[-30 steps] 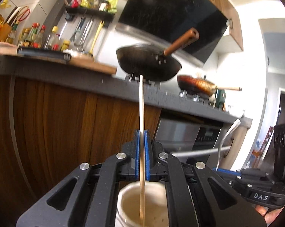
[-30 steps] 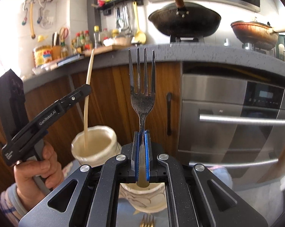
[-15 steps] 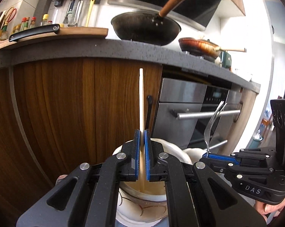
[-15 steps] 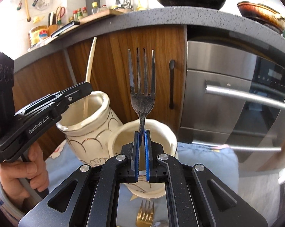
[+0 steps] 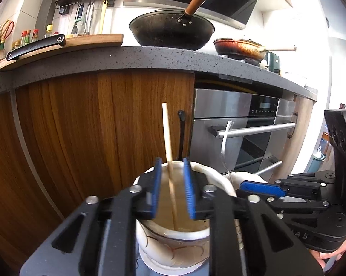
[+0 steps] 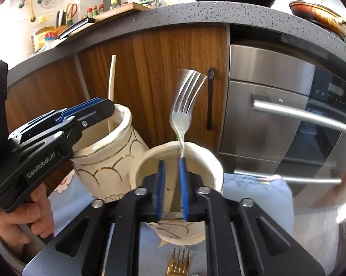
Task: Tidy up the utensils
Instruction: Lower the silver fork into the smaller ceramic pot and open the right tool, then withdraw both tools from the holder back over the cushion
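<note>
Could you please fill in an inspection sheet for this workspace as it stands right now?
Surface: light blue cloth under the holders.
Job's things: chopstick stands in the taller ceramic holder; silver fork, blurred, leans in the shorter ceramic holder; gold fork lies on the cloth.
Clutter: nothing seen.
Grippers: left gripper jaws opening, chopstick between them and untouched; right gripper jaws opening, the silver fork's handle at the right pad.
Cables: nothing seen.
Surroundings: wooden cabinet, oven, black wok on the counter.
</note>
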Motion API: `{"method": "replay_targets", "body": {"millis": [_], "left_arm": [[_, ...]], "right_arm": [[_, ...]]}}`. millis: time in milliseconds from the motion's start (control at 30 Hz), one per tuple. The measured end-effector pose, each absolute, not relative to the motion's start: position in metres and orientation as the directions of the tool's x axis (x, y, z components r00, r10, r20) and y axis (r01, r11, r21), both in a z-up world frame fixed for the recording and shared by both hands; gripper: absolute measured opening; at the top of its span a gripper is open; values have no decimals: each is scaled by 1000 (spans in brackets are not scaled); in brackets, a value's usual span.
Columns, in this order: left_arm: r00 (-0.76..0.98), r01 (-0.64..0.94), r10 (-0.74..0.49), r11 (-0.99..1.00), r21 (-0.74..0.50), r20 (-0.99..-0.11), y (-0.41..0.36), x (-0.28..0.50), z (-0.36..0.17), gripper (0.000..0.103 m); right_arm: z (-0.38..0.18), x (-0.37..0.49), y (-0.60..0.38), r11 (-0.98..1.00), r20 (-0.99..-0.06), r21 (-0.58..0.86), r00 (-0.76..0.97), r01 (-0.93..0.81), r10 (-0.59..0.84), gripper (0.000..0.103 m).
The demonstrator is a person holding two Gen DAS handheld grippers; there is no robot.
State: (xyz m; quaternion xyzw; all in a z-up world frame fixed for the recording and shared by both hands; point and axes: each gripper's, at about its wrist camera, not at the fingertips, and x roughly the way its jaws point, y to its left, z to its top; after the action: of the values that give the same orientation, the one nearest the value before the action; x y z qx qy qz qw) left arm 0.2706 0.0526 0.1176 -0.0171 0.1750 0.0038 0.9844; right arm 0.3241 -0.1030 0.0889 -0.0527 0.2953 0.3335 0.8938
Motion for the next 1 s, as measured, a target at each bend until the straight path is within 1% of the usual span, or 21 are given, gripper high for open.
{"method": "replay_targets", "body": {"millis": [33,67,167,400,500,567,667,800,1000], "left_arm": [[941,-13,3,1000,-29,-337,52,269,118,33],[943,-13,3,1000,-25,-333,51,268,118,39],[945,-8,4,1000,-10,-326,46,264,117,47],[951,6,-17,999,-37,-309,49,254,119,53],[958,5,-15,999,-34,-286,49,246,122,59],[964,4,-12,1000,-30,-267,50,238,123,67],[967,12,-26,998,-57,-254,55,229,125,72],[966,6,-29,996,-89,-259,63,222,125,73],[960,-7,-26,993,-116,-280,72,211,120,75]], "right_arm": [[90,322,-103,769,-553,97,608,-632,569,26],[91,321,-104,768,-548,94,611,-634,572,27],[93,316,-107,764,-529,86,621,-639,579,27],[101,307,-124,776,-474,84,660,-625,583,32],[102,303,-130,784,-457,82,676,-616,578,36],[101,300,-134,787,-446,81,684,-611,577,39],[98,298,-136,783,-449,91,677,-615,584,44],[97,291,-134,782,-451,74,679,-619,580,48],[104,274,-136,775,-439,46,684,-630,582,60]]}}
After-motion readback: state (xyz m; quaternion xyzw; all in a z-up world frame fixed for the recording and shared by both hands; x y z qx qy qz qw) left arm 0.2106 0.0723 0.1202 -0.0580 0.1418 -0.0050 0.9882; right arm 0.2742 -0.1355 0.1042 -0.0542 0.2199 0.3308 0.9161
